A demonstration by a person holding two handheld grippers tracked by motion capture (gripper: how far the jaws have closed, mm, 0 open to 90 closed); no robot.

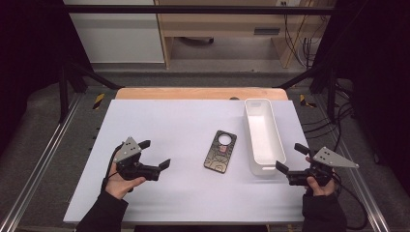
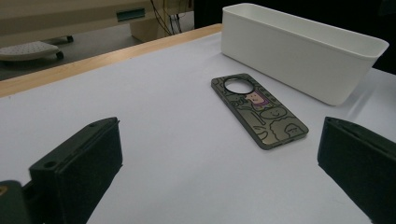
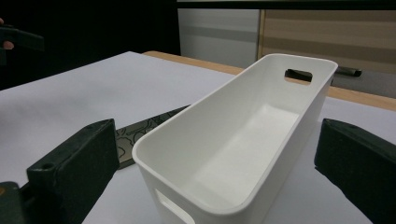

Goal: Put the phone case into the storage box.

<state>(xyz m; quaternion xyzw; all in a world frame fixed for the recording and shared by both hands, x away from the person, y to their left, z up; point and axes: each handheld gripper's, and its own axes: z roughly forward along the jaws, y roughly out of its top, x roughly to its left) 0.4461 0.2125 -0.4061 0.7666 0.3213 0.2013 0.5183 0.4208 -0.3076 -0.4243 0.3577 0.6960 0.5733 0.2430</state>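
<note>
A dark phone case (image 1: 220, 151) with cartoon drawings and a round camera hole lies flat on the white table top, just left of a long white bin (image 1: 262, 135). In the left gripper view the phone case (image 2: 258, 110) lies ahead of the jaws, with the bin (image 2: 299, 49) behind it. My left gripper (image 1: 155, 154) is open at the table's front left, its jaws wide apart and holding nothing. At the front right my right gripper (image 1: 292, 158) is open too, by the bin's near end. The bin (image 3: 243, 140) is empty in the right gripper view.
The white table top (image 1: 159, 121) ends at a wooden edge (image 1: 193, 93) at the back. Metal frame rails (image 1: 43, 150) run along both sides, and cables (image 1: 338, 121) lie on the floor at the right.
</note>
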